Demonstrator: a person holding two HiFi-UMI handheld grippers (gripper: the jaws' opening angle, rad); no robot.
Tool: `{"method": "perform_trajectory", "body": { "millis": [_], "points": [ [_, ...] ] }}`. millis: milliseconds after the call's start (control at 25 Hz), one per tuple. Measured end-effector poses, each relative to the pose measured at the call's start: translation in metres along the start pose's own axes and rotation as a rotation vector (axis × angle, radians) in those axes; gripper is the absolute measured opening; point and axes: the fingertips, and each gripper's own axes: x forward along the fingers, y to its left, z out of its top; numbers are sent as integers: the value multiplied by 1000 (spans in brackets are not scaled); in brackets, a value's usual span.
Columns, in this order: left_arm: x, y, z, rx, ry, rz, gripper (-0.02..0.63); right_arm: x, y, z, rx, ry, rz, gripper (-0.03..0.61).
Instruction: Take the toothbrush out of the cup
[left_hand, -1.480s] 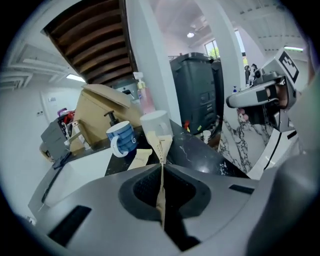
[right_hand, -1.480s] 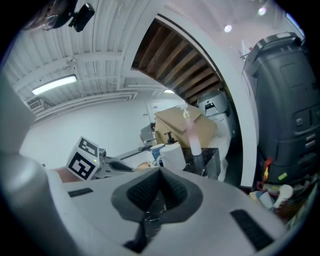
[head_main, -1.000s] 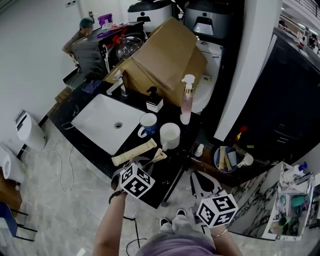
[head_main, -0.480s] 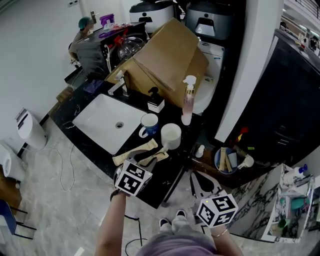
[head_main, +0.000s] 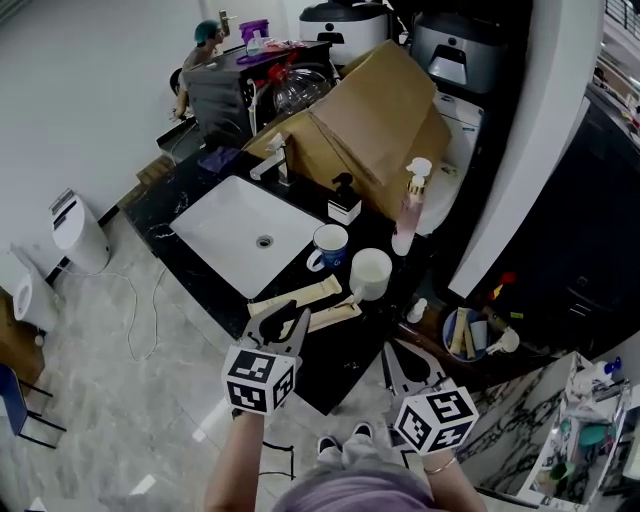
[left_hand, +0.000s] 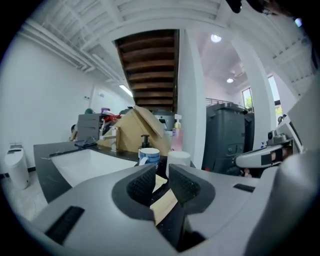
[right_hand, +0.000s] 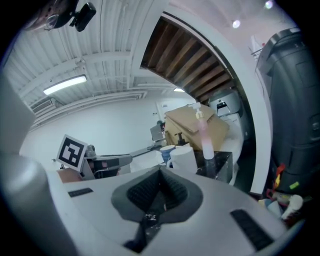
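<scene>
Hovering above the near edge of the black marble surface (head_main: 336, 352), left tool (head_main: 280, 322) released: jaws just narrowed a bit, pads apart, nothing pinched between. Showing through that gap in the left gripper view, only the slim pale beige toothbrush (head_main: 330, 318) lower down, untouched. Lying flat on the surface, out of the cup, just near of the plain white cup (head_main: 370, 272) and just far of the left tool's tips. Parallel on its far-left side, long beige tube (head_main: 293, 296), also flat. Left of the white cup and close to it, blue-and-white mug (head_main: 328, 244), both upright. Far of the cup, tall pink pump bottle (head_main: 410, 205). Further left, white rectangular sink (head_main: 235, 225) set into the surface. At the far side, big brown cardboard box (head_main: 375, 115). Right of the left tool and nearer, right tool (head_main: 398, 362) clenched, pads together on nothing, held off the surface's near edge.
</scene>
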Motion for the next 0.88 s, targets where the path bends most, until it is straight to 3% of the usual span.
{"method": "perform_trajectory", "body": {
  "millis": [360,880],
  "points": [
    [-52,35,-11,-123,-94,189,15,16,23,6,-31,2,68,2],
    [-78,36,-37,-163,-64,280,2,22,28,11,-53,-16,96,2]
  ]
}}
